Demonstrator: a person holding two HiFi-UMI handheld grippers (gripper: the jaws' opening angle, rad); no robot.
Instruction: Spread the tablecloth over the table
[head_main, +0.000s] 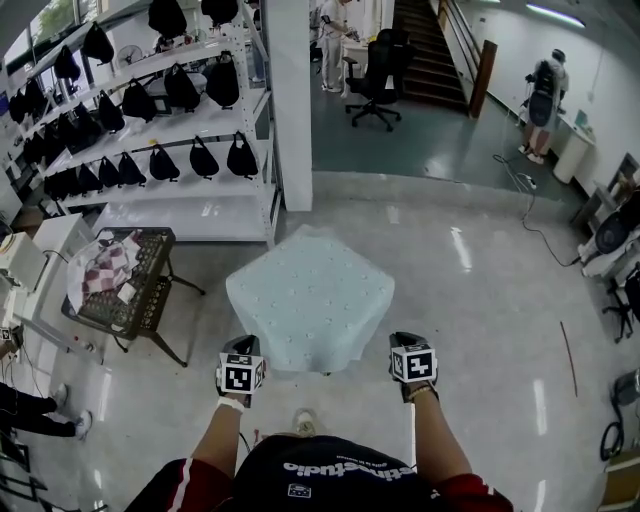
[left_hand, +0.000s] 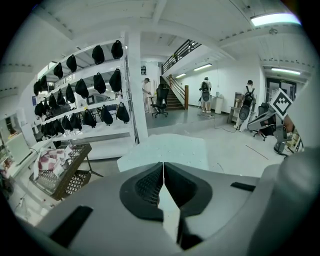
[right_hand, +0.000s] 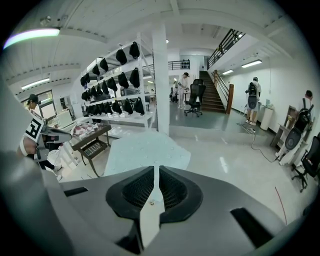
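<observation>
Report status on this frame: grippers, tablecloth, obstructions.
Left gripper, right gripper: both shut on tablecloth near edge. It lies spread, sides hanging. Mesh stand to left, apart from it.

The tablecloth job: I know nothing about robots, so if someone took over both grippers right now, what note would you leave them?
Left gripper: shut on the near edge of the tablecloth.
Right gripper: shut on the same edge, further to the right.
Tablecloth: pale blue and dotted. It lies over the table and hides it completely, with its sides draping down.
Done: the cloth is drawn across the top.
Left: probably lower the near edge, let go with both grippers, then check that it hangs evenly.
</observation>
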